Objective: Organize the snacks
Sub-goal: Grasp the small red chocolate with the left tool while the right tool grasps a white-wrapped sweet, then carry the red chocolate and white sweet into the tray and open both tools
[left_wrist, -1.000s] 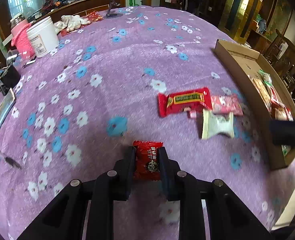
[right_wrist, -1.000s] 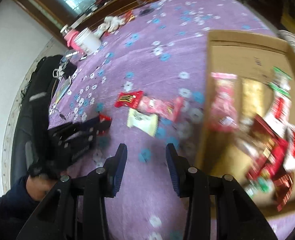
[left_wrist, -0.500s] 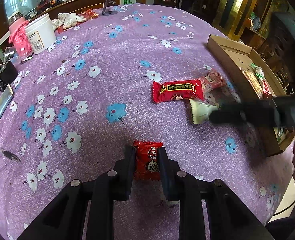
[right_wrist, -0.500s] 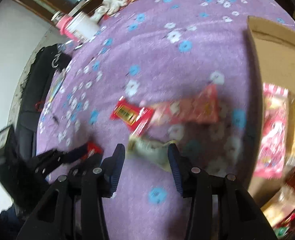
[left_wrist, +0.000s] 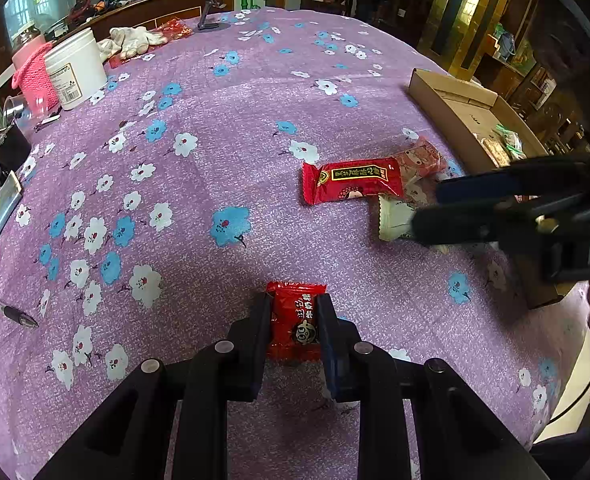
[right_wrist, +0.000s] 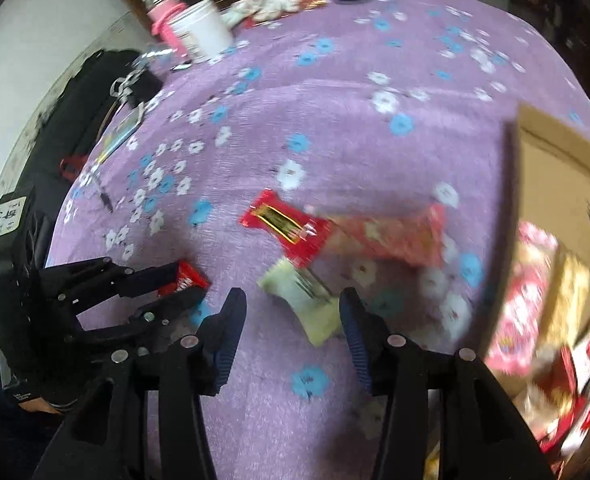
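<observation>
Already the small red snack [left_wrist: 295, 322] sits clenched in the left tongs [left_wrist: 293, 320] above the table [left_wrist: 231, 92], while the right tongs [right_wrist: 291, 320], their jaws just widening, straddle the pale packet [right_wrist: 307, 300] unpressed, probably to carry it into the cardboard box [left_wrist: 451, 100].

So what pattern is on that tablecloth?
The tablecloth is purple with white and blue flowers, clearest in the left wrist view.

Black tongs [left_wrist: 294, 320], blue ribbed pads [right_wrist: 231, 332], silver screws, dark sleeve.

Glossy foil red wrapper [left_wrist: 295, 320]; matt cloth tablecloth [left_wrist: 215, 128]; cardboard box [left_wrist: 455, 108].
</observation>
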A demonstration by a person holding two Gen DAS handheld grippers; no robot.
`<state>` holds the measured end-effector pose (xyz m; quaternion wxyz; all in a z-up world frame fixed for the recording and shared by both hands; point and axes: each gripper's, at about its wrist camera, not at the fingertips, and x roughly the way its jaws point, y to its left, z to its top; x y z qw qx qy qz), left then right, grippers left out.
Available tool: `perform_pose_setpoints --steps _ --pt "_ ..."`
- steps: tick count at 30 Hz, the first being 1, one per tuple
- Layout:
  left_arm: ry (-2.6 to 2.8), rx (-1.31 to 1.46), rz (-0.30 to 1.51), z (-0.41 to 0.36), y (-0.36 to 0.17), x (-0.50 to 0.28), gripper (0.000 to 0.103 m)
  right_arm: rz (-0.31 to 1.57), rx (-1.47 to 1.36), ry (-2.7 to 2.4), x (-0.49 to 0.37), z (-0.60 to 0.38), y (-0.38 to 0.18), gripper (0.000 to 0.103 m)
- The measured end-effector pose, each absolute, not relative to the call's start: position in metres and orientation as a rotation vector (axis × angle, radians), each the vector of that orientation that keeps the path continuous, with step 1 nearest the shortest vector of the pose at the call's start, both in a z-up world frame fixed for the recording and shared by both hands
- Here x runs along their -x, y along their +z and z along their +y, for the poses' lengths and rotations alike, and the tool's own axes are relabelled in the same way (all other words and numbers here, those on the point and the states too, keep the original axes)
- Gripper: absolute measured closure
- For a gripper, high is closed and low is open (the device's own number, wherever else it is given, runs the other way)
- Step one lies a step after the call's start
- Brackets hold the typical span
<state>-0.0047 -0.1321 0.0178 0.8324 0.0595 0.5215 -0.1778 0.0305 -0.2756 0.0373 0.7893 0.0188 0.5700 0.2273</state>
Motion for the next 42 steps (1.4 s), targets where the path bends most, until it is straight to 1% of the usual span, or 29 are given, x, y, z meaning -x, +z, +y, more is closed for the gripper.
perform_pose_setpoints --steps 3,4,5,6,7,13,23,42 --pt "-0.378 -0.126 1.106 -0.132 0.018 0.005 0.08 1.262 0.009 0.493 -0.035 -0.267 0.025 0.05" --pt "-0.378 -0.127 1.105 -0.132 0.018 0.005 0.08 1.269 0.011 0.491 -0.035 -0.268 0.022 0.052" --pt "-0.379 -0.128 1.102 -0.132 0.018 0.005 0.08 1.273 0.008 0.49 -0.032 -0.269 0.021 0.058" --pt "-0.38 -0.128 1.1 -0.132 0.018 0.005 0.08 1.274 0.002 0.486 -0.03 -0.269 0.019 0.076" --pt "-0.379 -0.129 1.097 -0.132 0.018 0.006 0.08 1.28 -0.004 0.481 -0.027 -0.269 0.018 0.081" --pt "-0.376 -0.129 1.092 -0.133 0.019 0.008 0.08 1.271 -0.083 0.422 -0.007 -0.274 0.023 0.082" --pt "-0.399 -0.154 1.057 -0.147 0.033 0.022 0.08 1.221 -0.299 0.381 0.035 -0.294 0.04 0.082" --pt "-0.5 -0.294 0.948 -0.218 0.069 0.048 0.08 1.109 -0.395 0.311 0.076 -0.351 0.071 0.082"
